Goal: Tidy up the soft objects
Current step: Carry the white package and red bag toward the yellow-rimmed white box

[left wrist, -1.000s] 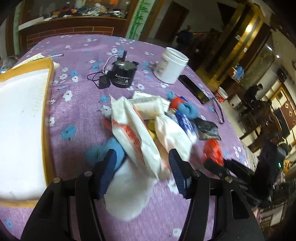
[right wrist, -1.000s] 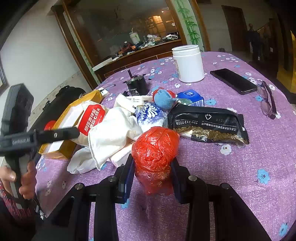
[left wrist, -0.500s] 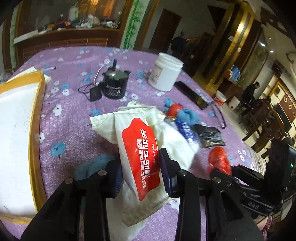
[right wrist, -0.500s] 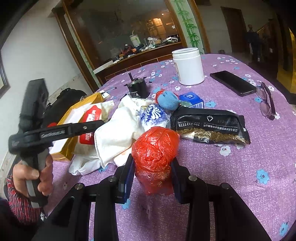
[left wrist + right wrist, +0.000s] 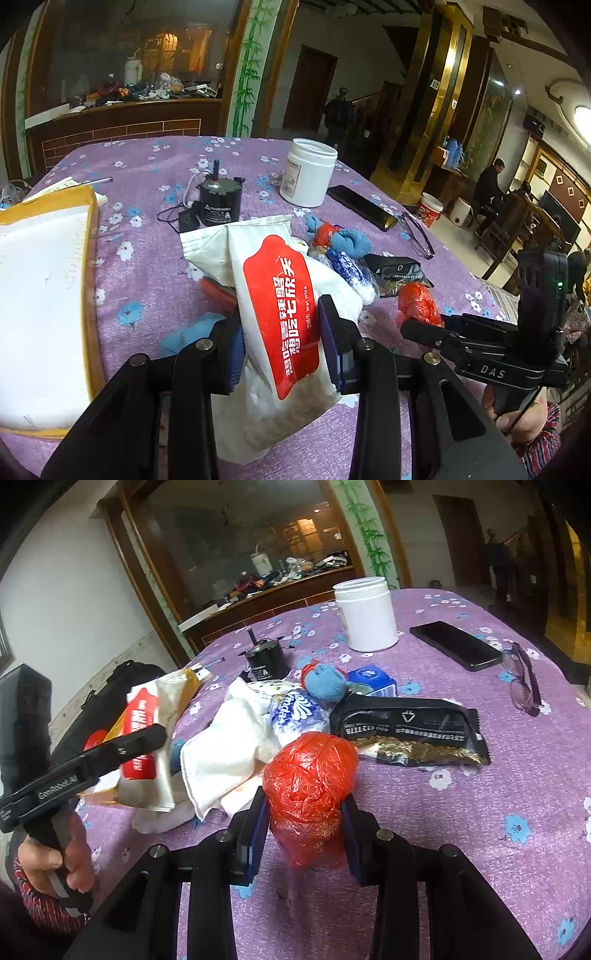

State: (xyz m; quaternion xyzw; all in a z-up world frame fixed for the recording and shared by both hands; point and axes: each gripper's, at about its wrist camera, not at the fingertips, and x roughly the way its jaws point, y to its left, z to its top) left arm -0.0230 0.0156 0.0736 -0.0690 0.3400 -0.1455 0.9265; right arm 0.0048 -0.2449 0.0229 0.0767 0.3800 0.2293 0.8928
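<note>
My left gripper (image 5: 282, 341) is shut on a white wet-wipe pack with a red label (image 5: 280, 317) and holds it lifted above the purple tablecloth; the pack also shows in the right wrist view (image 5: 147, 731). My right gripper (image 5: 304, 827) is shut on a crumpled red plastic bag (image 5: 308, 775), which also shows in the left wrist view (image 5: 419, 301). A pile of soft things lies between them: a white cloth (image 5: 225, 749), a blue-and-white tissue pack (image 5: 295, 714), a blue plush toy (image 5: 327, 685) and a black snack packet (image 5: 406, 727).
A white-and-yellow box (image 5: 40, 295) lies at the left. A black motor with wires (image 5: 218, 203), a white jar (image 5: 308, 171), a phone (image 5: 362, 206), glasses (image 5: 522, 679) and a blue carton (image 5: 373, 681) stand on the table farther back.
My left gripper closed on the wet-wipe pack and lifted it off the pile, turning its red label towards the camera. My right gripper kept hold of the red bag without moving.
</note>
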